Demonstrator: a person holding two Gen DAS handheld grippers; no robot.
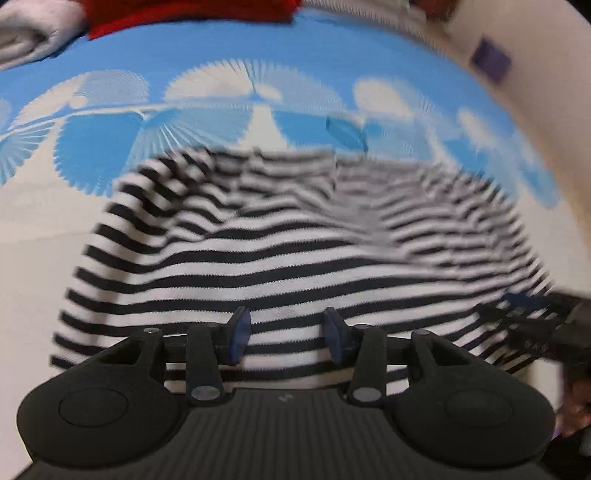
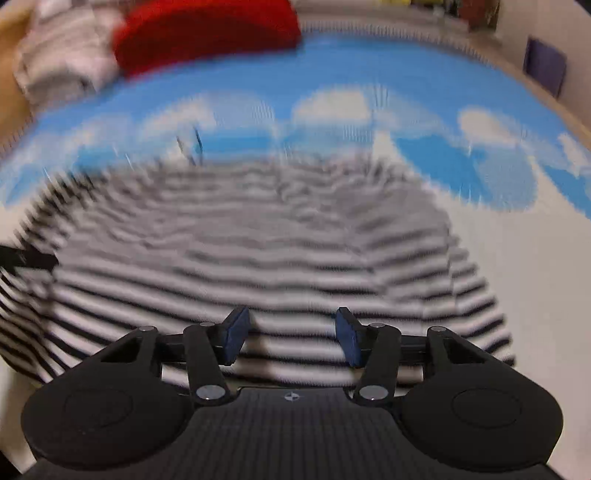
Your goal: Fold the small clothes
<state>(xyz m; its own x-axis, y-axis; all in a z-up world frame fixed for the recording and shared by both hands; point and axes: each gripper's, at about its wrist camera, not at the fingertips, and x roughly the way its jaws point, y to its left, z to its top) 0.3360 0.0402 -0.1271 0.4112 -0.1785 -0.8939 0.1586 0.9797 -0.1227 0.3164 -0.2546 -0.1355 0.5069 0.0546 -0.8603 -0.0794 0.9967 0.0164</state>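
A black-and-white striped garment [image 1: 280, 236] lies spread on a blue-and-white patterned bed cover [image 1: 229, 62]. My left gripper [image 1: 287, 334] is open, its blue pads just above the garment's near edge, holding nothing. The garment also fills the right wrist view [image 2: 258, 240], blurred by motion. My right gripper [image 2: 291, 336] is open over the near hem, empty. The right gripper's tip also shows at the right edge of the left wrist view [image 1: 532, 317], on the garment's right side.
A red cloth [image 1: 192, 14] and a white folded cloth [image 1: 33, 33] lie at the far edge of the bed; both show in the right wrist view, red [image 2: 207, 29] and white [image 2: 66, 51]. A pale wall with a purple patch [image 1: 491, 59] lies right.
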